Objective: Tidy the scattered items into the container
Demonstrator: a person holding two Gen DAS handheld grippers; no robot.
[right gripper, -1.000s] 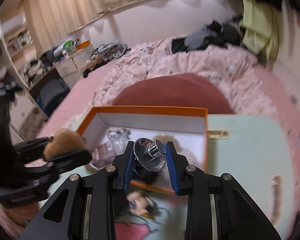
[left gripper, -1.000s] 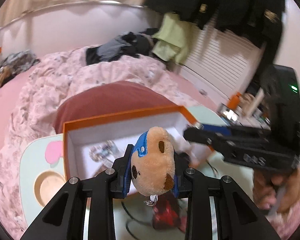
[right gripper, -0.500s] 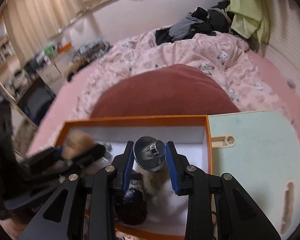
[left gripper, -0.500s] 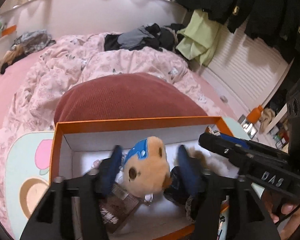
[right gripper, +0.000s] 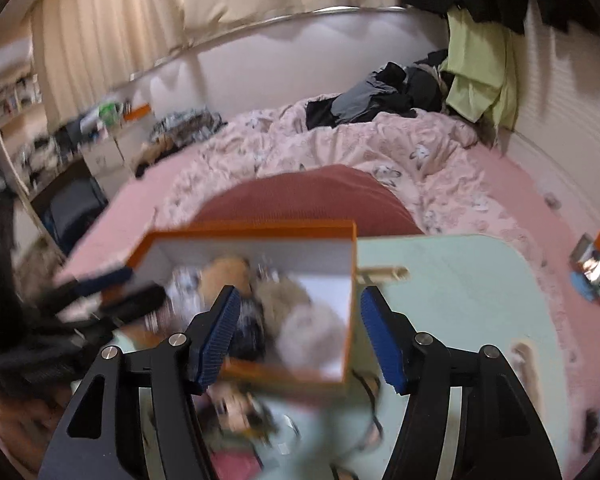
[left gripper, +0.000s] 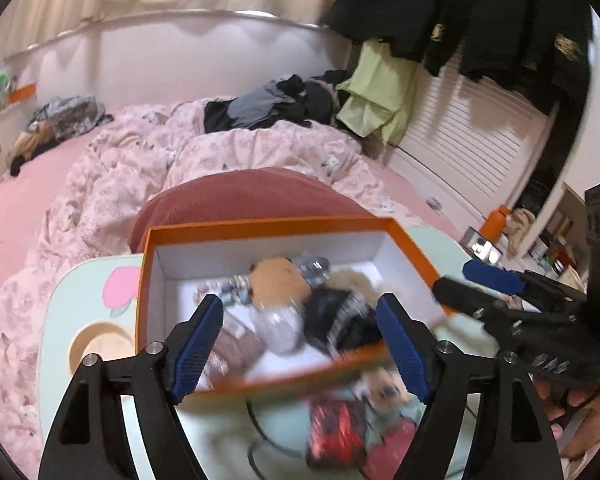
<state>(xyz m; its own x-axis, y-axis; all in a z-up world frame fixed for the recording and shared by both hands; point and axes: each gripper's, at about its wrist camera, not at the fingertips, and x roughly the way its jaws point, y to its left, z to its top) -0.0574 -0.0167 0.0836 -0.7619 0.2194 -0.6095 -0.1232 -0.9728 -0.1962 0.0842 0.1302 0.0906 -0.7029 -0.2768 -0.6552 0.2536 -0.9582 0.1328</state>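
Pink bed (left gripper: 40, 200) below cream curtains (right gripper: 112, 24), beside louvred doors (left gripper: 472, 148)

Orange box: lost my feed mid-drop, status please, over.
Left tongs and right tongs just opened, both empty. Tan plush toy lies inside orange cardboard box. Red packet waits outside on mint table.

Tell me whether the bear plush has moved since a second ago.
Yes. The bear plush, then clamped in the left gripper above the orange box's near edge, now lies inside the box; the jaws have just opened.

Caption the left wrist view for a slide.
Left gripper open above the orange box, plush toy lying inside.
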